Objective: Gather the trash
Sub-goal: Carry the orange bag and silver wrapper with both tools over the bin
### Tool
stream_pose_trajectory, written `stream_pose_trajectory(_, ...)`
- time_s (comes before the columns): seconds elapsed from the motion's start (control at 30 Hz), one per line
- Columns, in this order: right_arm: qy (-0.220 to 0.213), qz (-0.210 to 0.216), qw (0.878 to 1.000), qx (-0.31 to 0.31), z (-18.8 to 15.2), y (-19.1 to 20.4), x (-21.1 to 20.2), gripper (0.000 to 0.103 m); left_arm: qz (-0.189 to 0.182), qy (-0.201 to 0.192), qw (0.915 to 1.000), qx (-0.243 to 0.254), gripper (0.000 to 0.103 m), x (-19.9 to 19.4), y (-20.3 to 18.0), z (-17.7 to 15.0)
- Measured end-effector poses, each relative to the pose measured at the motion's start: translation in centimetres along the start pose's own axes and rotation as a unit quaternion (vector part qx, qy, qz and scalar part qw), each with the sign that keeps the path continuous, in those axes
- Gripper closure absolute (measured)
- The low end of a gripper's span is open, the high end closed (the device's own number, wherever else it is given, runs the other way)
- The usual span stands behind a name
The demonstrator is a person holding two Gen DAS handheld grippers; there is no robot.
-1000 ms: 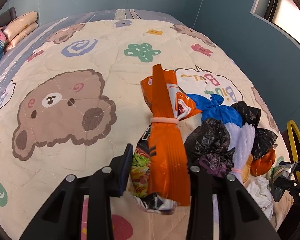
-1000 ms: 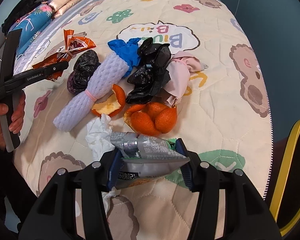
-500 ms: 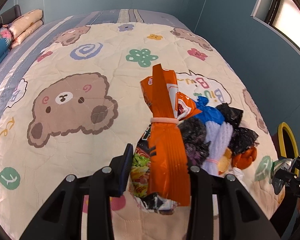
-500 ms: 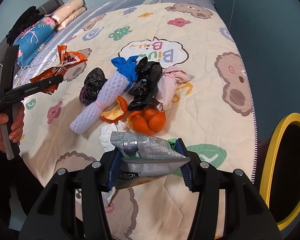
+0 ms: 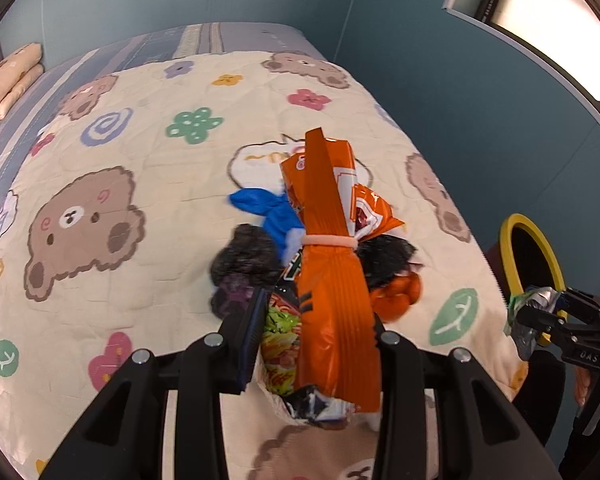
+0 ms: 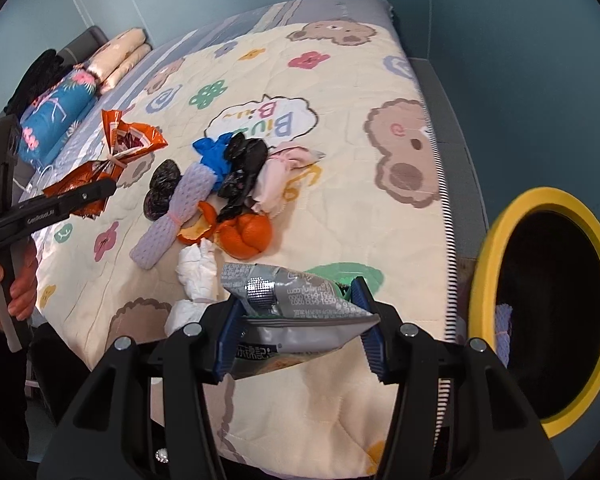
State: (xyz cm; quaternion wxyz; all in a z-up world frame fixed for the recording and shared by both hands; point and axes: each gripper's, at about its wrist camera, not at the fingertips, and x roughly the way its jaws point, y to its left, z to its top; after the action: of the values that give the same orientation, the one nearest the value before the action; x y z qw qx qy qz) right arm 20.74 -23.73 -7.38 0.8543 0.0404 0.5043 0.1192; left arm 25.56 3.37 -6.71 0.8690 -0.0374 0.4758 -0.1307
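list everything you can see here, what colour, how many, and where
snack bag: 1, orange, tied with a band, held in the left gripper's jaws
foil packet: 1, silver, held in the right gripper's jaws
foam sleeve: 1, pale purple, on the quilt
black bags: count unclear, in the pile on the quilt
blue bag: 1, beside the black bags
pink cloth: 1, right of the pile
orange peel: several pieces, front of the pile
tissue: white, crumpled, near the quilt's edge
quilt: 1, cream with bears, on the bed
bin: 1, yellow rim, beside the bed
pillows: peach and blue, head of the bed
left gripper: black
right gripper: black
hand: holding the left gripper's handle
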Motion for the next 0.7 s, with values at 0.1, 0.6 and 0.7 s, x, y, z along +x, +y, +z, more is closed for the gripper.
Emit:
stream_pose_trajectory(0.1,-0.015,-0.008,1.000,0.016,-0.4,-1.7,-1.4,0.054,-0.012,0.002,0.9998,0.014,0.069,0.1,-2.2,0.0)
stream_pose_trajectory(0.6,-0.070,-0.048,0.992,0.092,-1.3,-10.8,-6.9,0.053,-0.086,0.022,0.9929,0.079,0.069,2.3,-13.8,0.6)
stream_pose_trajectory(0.7,-0.077,-0.056,0.990,0.106,-1.4,-12.5,-7.5,0.053,-0.097,0.022,0.9912,0.088,0.069,2.6,-15.8,0.7)
